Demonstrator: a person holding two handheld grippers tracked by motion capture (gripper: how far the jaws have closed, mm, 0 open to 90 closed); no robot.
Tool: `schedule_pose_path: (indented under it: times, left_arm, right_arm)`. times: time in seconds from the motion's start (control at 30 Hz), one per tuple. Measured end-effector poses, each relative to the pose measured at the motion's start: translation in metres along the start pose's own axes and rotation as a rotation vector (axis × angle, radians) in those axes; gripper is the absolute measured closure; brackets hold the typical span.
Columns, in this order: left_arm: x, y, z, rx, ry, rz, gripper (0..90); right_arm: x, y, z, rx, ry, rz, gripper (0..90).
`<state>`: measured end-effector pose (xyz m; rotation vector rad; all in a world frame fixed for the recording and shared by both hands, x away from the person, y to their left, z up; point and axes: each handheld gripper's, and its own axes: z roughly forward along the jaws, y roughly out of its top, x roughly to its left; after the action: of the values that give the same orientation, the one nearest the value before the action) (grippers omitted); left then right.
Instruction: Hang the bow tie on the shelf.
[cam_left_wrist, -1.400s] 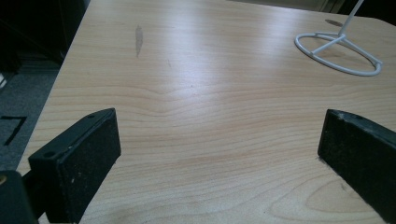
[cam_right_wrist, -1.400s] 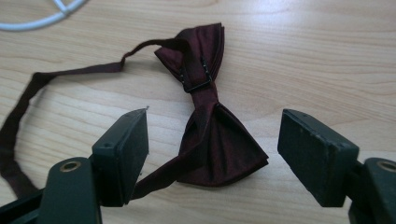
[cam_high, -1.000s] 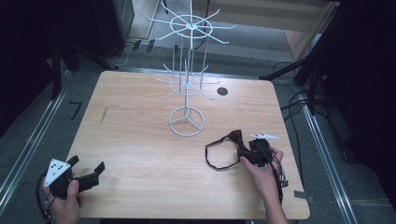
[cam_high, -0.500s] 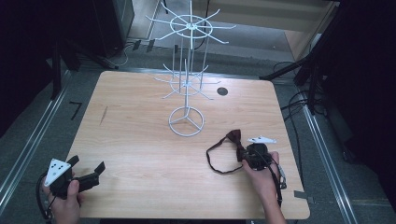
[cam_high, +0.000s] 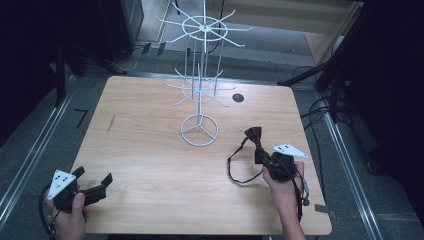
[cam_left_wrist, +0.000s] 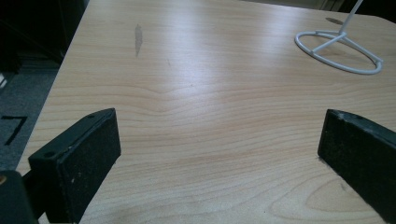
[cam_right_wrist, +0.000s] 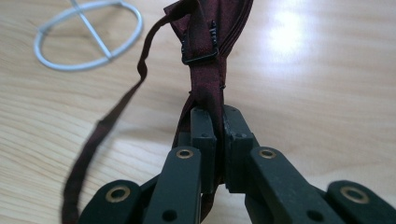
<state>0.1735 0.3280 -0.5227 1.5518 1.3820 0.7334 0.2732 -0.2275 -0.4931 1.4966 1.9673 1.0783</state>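
Note:
A dark red bow tie (cam_high: 253, 140) with a thin neck strap (cam_high: 235, 170) hangs off the table at the right. My right gripper (cam_high: 264, 161) is shut on the tie's middle, and its jaws have just been closing on the fabric. In the right gripper view the two pads pinch the bow tie (cam_right_wrist: 205, 51) below its black clasp, and the strap (cam_right_wrist: 105, 126) trails down to the left. My left gripper (cam_high: 95, 189) rests at the table's near left corner, open, with bare wood between its pads (cam_left_wrist: 88, 163).
A white wire display stand (cam_high: 200, 90) with hooked arms rises from a ring base (cam_high: 199, 131) at the table's middle back. The ring base (cam_left_wrist: 338, 51) shows far right in the left gripper view. A small dark hole (cam_high: 238, 98) marks the tabletop behind it.
My right gripper has closed on the bow tie and lifted it a little off the wood, so the strap now hangs in a loop. The left gripper has stayed put.

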Motion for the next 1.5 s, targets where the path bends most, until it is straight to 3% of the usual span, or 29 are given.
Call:
schedule_pose_path:
  times: [0.37,1.5]
  left_arm:
    - [0.000,0.000,0.000,0.000,-0.001,-0.001,0.0]
    - [0.000,0.000,0.000,-0.001,0.001,-0.002,0.0]
  right_arm:
    - [0.022,0.025,-0.017,-0.108,0.025,-0.037,86.7]
    - [0.052,0.077,-0.041,-0.212,0.105,-0.106,86.5]
